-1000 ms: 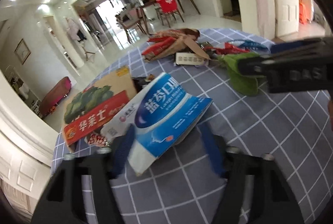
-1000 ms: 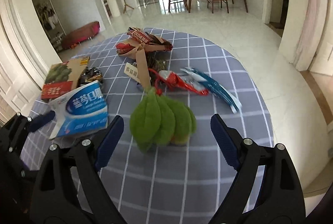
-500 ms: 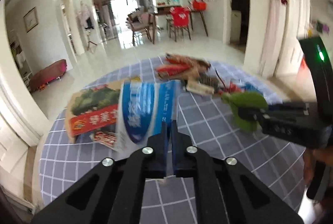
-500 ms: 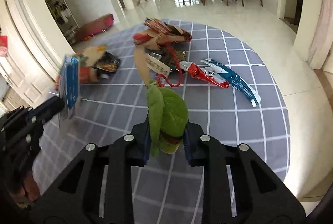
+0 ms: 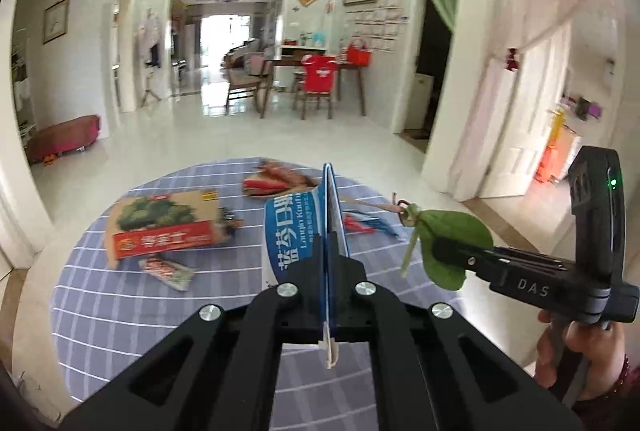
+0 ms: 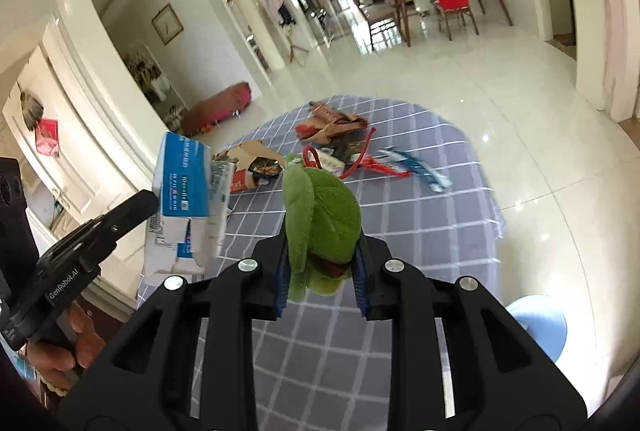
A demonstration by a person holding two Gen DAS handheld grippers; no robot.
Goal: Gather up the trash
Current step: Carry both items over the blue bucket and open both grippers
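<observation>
My left gripper (image 5: 329,271) is shut on a flattened blue and white box (image 5: 298,231) and holds it edge-on, high above the round table (image 5: 120,311). The box also shows in the right wrist view (image 6: 186,199). My right gripper (image 6: 320,263) is shut on a green plush leaf (image 6: 324,219) with a red cord, lifted above the table (image 6: 420,231). The leaf also shows in the left wrist view (image 5: 452,247), held by the right gripper (image 5: 444,251).
On the grey checked cloth lie a green and red carton (image 5: 164,227), a small snack wrapper (image 5: 168,271), a pile of red and brown wrappers (image 6: 332,127) and a red and blue wrapper (image 6: 404,167). A light blue stool (image 6: 540,327) stands at the table's right.
Both grippers closed on their objects, the left on the box and the right on the leaf, and lifted them well above the table.
</observation>
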